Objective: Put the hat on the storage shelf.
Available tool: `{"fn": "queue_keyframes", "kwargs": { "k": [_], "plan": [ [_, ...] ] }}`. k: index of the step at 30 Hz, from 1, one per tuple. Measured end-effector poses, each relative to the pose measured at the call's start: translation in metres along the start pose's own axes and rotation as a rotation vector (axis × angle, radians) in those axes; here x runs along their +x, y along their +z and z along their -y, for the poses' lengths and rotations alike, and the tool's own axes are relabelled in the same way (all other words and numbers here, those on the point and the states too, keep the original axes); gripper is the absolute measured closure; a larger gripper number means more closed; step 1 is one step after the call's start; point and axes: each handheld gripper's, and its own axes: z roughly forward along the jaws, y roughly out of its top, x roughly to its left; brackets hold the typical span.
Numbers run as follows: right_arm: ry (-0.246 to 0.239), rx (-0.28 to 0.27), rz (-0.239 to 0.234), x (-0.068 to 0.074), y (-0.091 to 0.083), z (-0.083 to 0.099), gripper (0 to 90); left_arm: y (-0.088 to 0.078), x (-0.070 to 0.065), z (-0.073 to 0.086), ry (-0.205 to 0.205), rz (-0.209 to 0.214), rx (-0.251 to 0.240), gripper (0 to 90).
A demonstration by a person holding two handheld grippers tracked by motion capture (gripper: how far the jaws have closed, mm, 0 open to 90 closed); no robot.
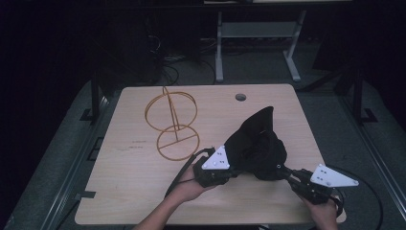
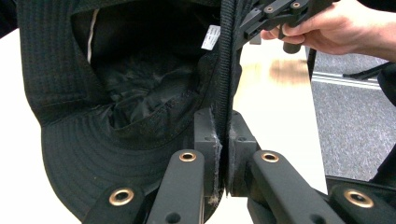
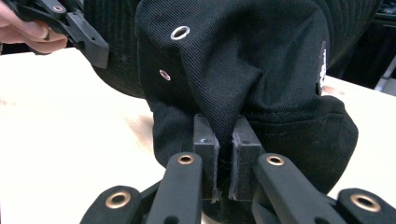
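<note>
A black hat point(image 1: 256, 143) is being held up just over the worktop point(image 1: 134, 191), toward its 4 o'clock corner, between both grippers. Its brim is being pinched edge-on by the jaws of the left gripper point(image 2: 223, 154), gripped at the hat's 8 o'clock side. A fold of the crown cloth is being squeezed by the jaws of the right gripper point(image 3: 226, 158), at the hat's 4 o'clock. A gold wire stand point(image 1: 172, 124) is being left well apart at 11 o'clock.
</note>
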Motion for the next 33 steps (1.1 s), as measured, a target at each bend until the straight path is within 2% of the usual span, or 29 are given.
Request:
{"fn": "queue_keyframes", "kwargs": {
  "k": [8,12,17,19,29,33],
  "plan": [
    [-0.017,-0.007,-0.017,0.006,-0.002,-0.007,84.4,-0.009,-0.002,0.000,0.006,-0.014,-0.001,85.2],
    [-0.010,-0.014,-0.022,0.008,-0.002,-0.012,84.6,-0.015,-0.002,-0.001,0.003,-0.024,-0.007,84.6],
    [-0.009,-0.039,-0.017,0.007,-0.002,-0.017,84.6,-0.024,0.002,0.000,-0.010,-0.046,-0.007,76.3],
    [0.002,-0.042,-0.015,0.006,-0.003,-0.018,84.6,-0.027,0.003,0.001,-0.016,-0.057,-0.002,73.3],
    [-0.008,-0.050,-0.006,0.002,-0.009,-0.031,84.6,-0.038,0.003,0.009,-0.020,-0.090,0.027,59.8],
    [-0.009,-0.051,-0.007,-0.001,-0.012,-0.037,84.7,-0.044,0.002,0.015,-0.022,-0.107,0.026,57.6]
  ]
}}
